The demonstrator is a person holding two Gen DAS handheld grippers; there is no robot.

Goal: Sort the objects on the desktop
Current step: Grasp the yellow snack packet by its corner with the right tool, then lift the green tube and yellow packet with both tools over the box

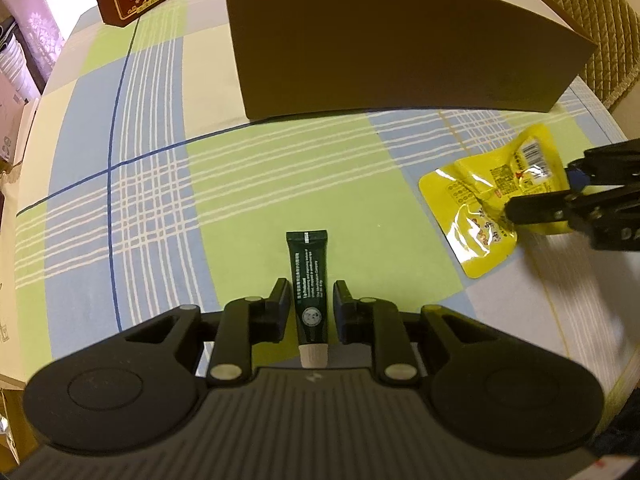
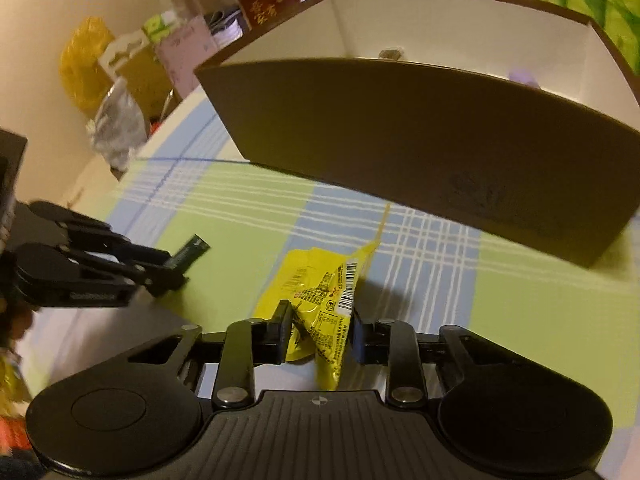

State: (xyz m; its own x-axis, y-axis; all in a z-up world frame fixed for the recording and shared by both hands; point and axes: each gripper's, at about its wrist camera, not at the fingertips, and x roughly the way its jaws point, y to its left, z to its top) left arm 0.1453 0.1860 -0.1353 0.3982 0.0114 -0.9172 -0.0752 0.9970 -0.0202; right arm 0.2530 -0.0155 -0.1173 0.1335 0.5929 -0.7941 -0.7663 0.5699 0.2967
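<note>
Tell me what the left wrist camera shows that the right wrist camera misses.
Only the left wrist view shows the green tube's white cap and label, lying between the left gripper fingers without clear contact. Only the right wrist view shows the brown box's white inside and the floor clutter. Both show the brown box, the checked tablecloth, the green tube and the yellow packet pinched by the right gripper.

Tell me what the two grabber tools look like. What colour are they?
Both are black plastic. The left tool has two short, blocky fingers on jointed bars with round silver pins, two big round discs at the sides and a grey ribbed plate with a small logo in the middle. The right tool is the same shape, with a blue pad inside one finger. No cables or sleeves show.
</note>
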